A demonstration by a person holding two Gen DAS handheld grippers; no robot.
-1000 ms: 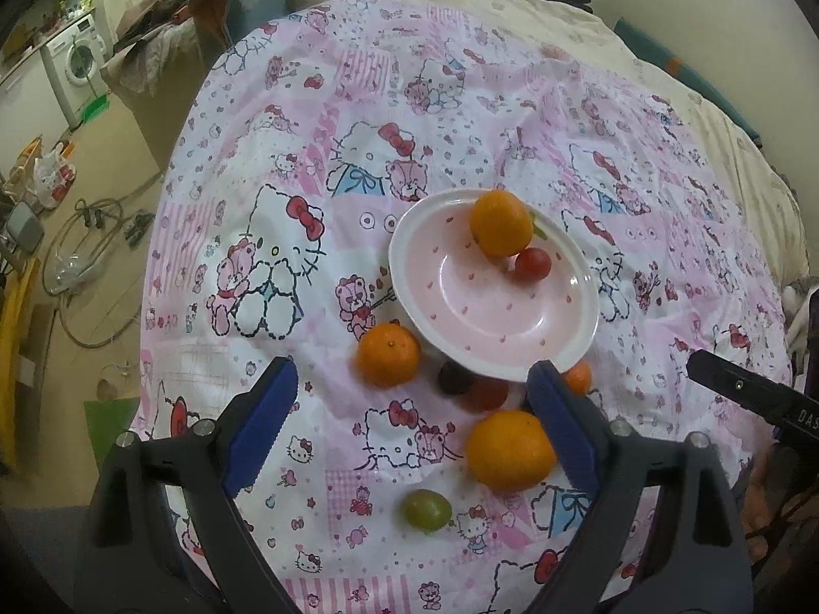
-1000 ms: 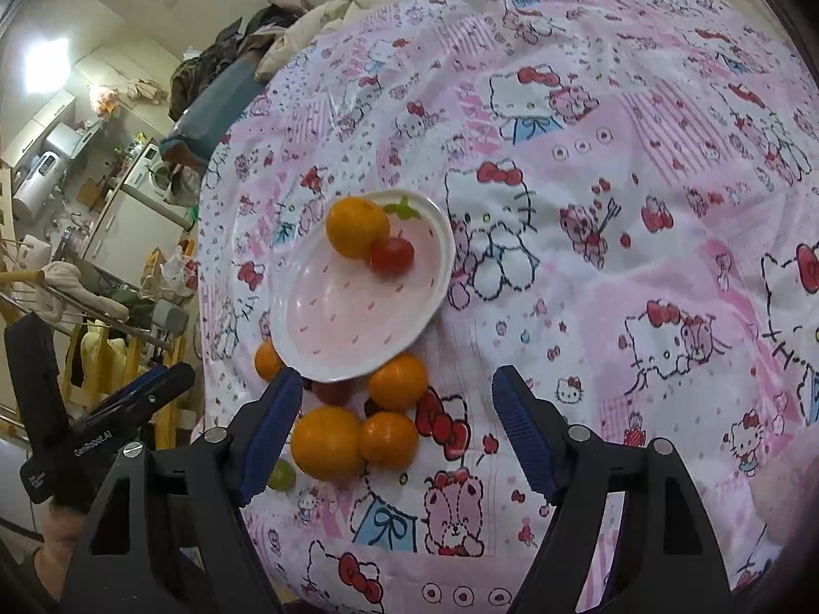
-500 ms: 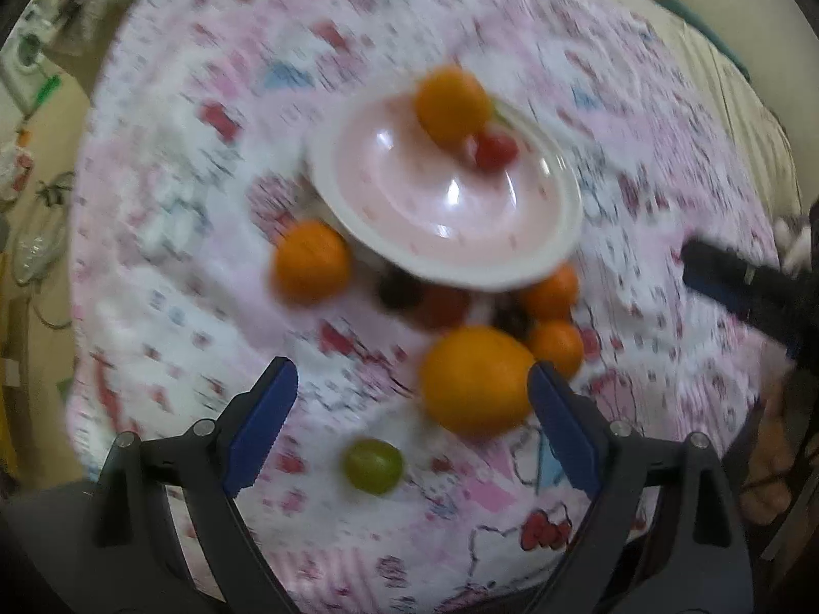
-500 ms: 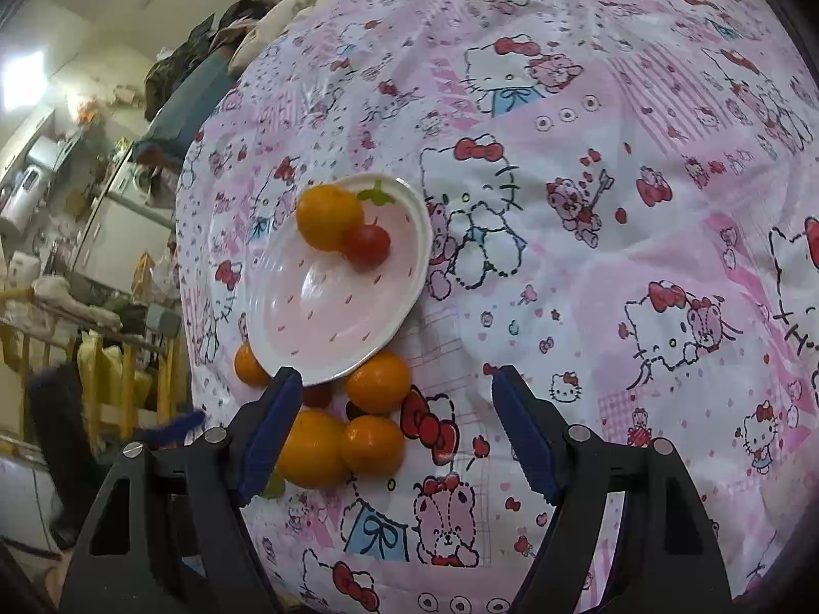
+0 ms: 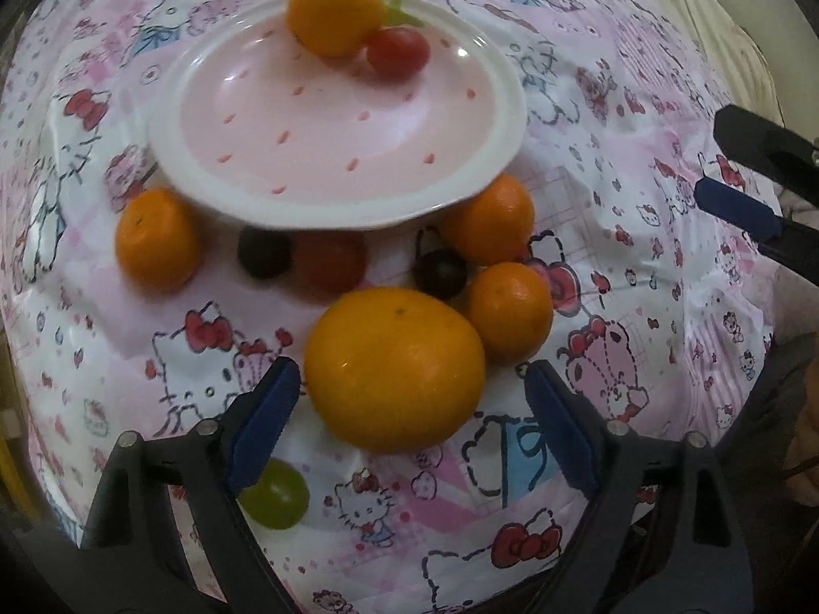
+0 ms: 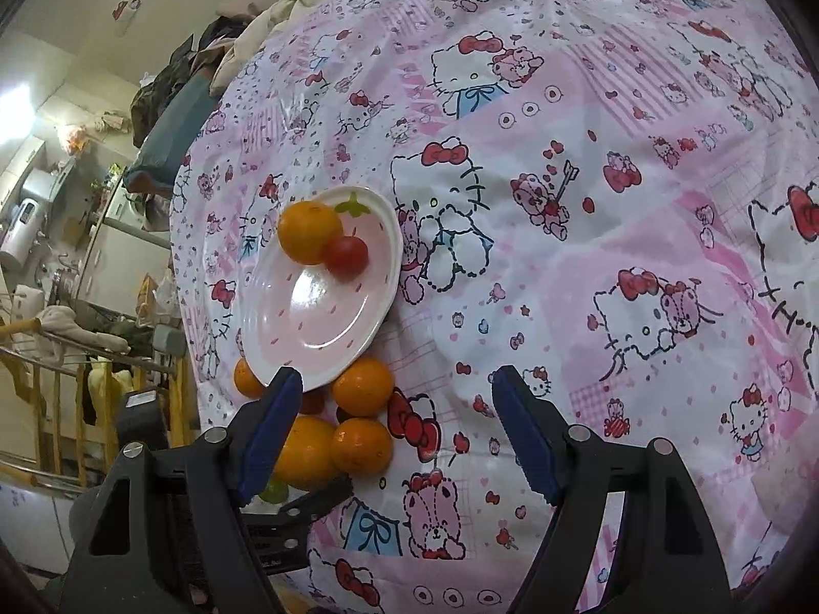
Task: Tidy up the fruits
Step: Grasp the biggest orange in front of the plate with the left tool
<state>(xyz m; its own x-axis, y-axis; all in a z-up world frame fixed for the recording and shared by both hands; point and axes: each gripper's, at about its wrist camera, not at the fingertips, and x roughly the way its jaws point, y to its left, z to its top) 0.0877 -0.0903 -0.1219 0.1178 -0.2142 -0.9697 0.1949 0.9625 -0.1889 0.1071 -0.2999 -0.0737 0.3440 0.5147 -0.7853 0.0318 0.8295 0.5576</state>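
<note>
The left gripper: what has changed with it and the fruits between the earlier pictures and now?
The left gripper has come down toward the big orange, which now sits between its fingers. The jaws are closing, but the pads do not touch it yet. Nothing was taken or let go. The right gripper stays open and empty. The plate, its orange and cherry tomato lie as before.

The left wrist camera looks steeply down along its tongs (image 5: 412,404), close over the large orange (image 5: 394,368) on the patterned bedcover (image 5: 640,163). The right wrist camera sits farther back and slants down across the bed toward a cluttered room at the left. Both views share the pink plate (image 5: 338,199) (image 6: 358,337) and the fruit beside it.
</note>
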